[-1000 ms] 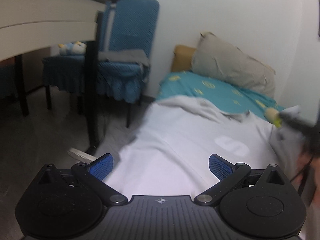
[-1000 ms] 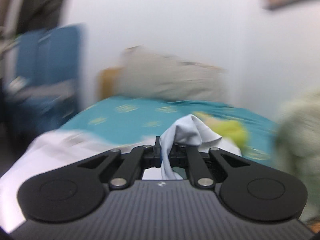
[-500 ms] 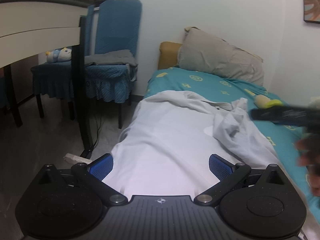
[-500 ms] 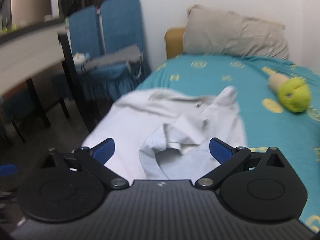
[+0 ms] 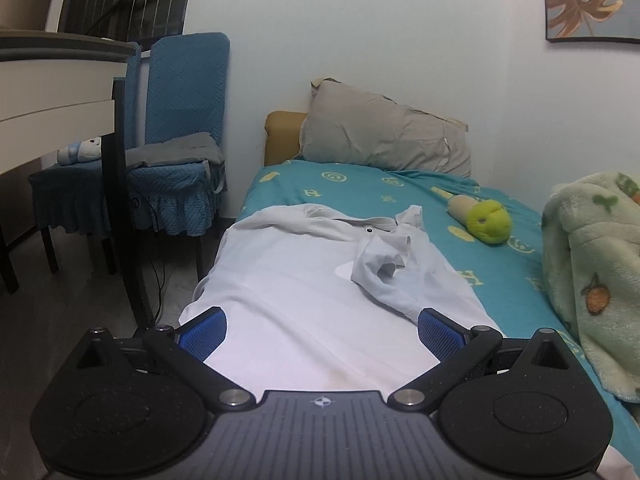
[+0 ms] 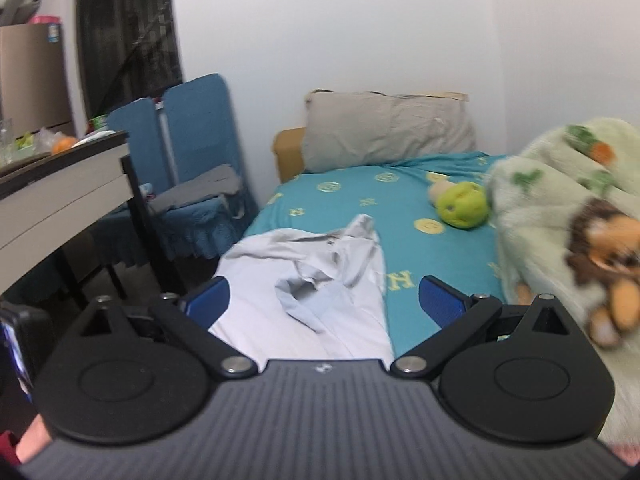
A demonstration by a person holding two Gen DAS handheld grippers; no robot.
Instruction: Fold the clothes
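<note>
You are holding both tools wide apart and gripping nothing: the left tool and the right tool are each hovering over the near end of the pale, thin white cotton shirt, blue ribbed pads spread to either side. The shirt is lying lengthwise on the bed with the teal patterned sheet, collar toward the wrinkled grey pillow, its near hem reaching under the tools and its left edge running along the mattress side. One sleeve is lying flopped inward over the chest in a crumpled, limp bunch, so you are judging this as an early stage: one rough side fold made, not smoothed; the other side and the lengthwise folds are remaining. The fabric is looking soft and creasing easily. A fuzzy green round plush toy and a thick fleecy pale-green blanket are sitting well apart on the right.
</note>
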